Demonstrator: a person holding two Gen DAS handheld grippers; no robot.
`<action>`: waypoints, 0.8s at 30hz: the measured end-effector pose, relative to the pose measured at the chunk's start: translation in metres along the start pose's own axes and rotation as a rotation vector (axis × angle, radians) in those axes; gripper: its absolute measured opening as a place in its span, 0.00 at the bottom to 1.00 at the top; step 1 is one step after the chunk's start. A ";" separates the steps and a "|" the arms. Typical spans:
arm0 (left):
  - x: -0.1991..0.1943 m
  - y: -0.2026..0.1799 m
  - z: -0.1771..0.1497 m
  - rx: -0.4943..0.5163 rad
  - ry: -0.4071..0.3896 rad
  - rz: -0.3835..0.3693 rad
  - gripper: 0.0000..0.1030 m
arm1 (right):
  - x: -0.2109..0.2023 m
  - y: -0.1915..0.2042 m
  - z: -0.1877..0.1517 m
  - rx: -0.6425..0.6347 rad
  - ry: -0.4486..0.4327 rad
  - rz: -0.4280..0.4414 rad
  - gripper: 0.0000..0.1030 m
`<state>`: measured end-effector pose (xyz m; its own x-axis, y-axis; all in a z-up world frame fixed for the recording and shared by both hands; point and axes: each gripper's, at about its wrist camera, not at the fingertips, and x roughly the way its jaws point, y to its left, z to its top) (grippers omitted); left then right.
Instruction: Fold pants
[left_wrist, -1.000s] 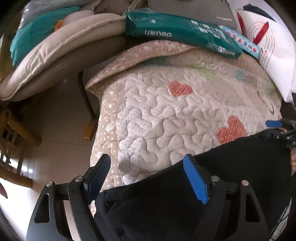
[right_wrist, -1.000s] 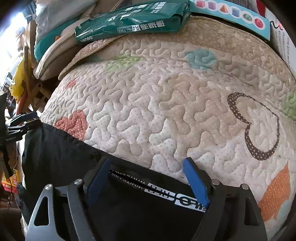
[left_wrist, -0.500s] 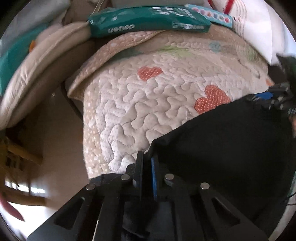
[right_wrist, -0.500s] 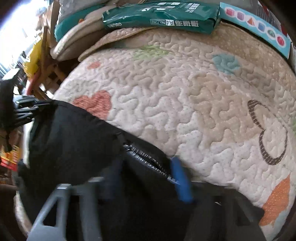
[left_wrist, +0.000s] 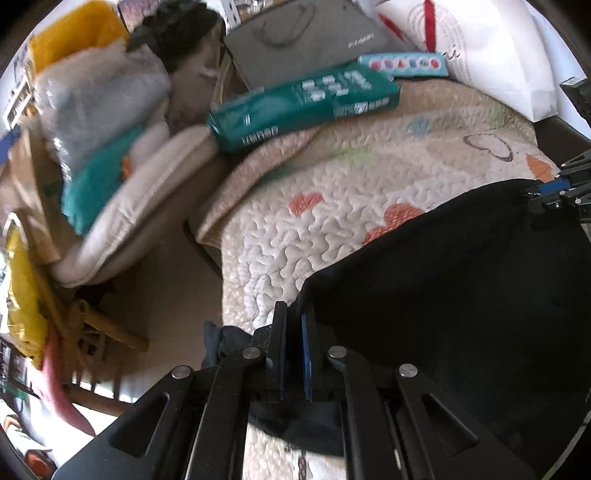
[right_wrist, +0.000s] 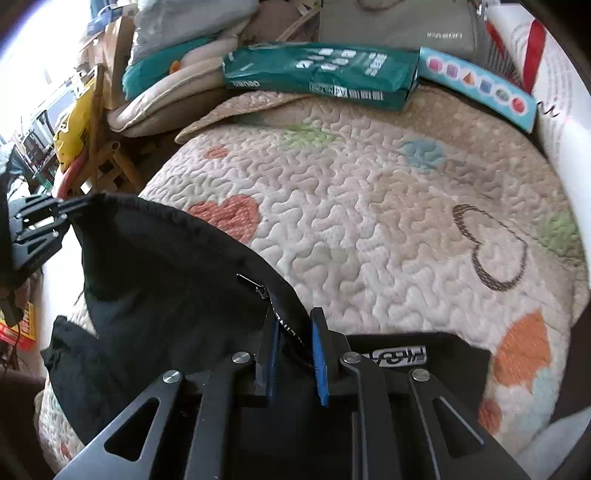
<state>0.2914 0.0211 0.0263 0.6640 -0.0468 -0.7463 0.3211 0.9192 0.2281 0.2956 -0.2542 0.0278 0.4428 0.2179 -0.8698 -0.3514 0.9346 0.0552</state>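
Black pants (left_wrist: 443, 295) hang stretched between my two grippers above a quilted heart-print cover (left_wrist: 332, 206). My left gripper (left_wrist: 293, 317) is shut on one corner of the pants' edge. My right gripper (right_wrist: 293, 325) is shut on the other end, by a zipper and a white-lettered band (right_wrist: 400, 356). The pants (right_wrist: 166, 277) are lifted, and their lower part drapes onto the cover. Each gripper shows at the side of the other's view: the right one (left_wrist: 554, 192) and the left one (right_wrist: 37, 229).
A green paper ream (right_wrist: 321, 74) and a light blue box (right_wrist: 480, 88) lie at the cover's far edge (right_wrist: 369, 177), with a grey bag (right_wrist: 399, 26) behind. Cushions (left_wrist: 122, 206) and wooden furniture (left_wrist: 103, 325) stand to the left, across a floor gap.
Both grippers went from open to shut on the pants' edge, then lifted it off the cover. The views have risen and tilted, showing more of the far clutter.
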 end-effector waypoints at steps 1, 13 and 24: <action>-0.009 -0.001 -0.003 0.003 -0.011 0.007 0.07 | -0.007 0.005 -0.005 -0.009 -0.002 -0.014 0.17; -0.077 -0.040 -0.064 0.093 -0.069 0.073 0.07 | -0.050 0.047 -0.078 -0.060 0.029 -0.076 0.17; -0.108 -0.071 -0.134 0.130 -0.037 0.076 0.07 | -0.052 0.078 -0.150 -0.062 0.119 -0.044 0.17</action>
<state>0.1067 0.0135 0.0074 0.7138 0.0045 -0.7004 0.3520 0.8623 0.3642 0.1219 -0.2345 0.0036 0.3590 0.1381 -0.9231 -0.3854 0.9227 -0.0118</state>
